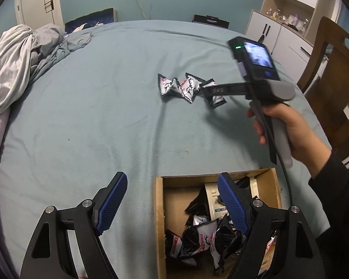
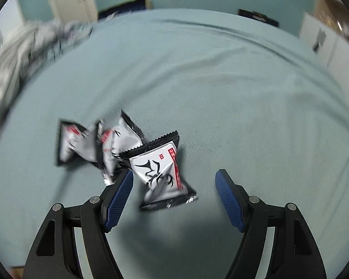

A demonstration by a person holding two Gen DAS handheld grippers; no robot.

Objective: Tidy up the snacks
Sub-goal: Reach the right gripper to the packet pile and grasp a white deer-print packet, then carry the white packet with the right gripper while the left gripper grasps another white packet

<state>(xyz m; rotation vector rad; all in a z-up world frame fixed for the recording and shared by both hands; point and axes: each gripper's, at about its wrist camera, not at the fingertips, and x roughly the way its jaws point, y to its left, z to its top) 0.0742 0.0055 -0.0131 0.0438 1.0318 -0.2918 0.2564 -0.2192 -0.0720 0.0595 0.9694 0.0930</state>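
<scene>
Three black-and-white snack packets lie in a row on the blue-green bedsheet. In the right wrist view the nearest packet lies flat between my open right gripper fingers, nearer the left finger; two more packets lie to its left. In the left wrist view the right gripper hovers over the rightmost packet. My left gripper is open and empty above the left edge of a cardboard box holding several packets.
Rumpled bedding is piled at the far left of the bed. A wooden chair and white cabinets stand to the right. A door is at the back left.
</scene>
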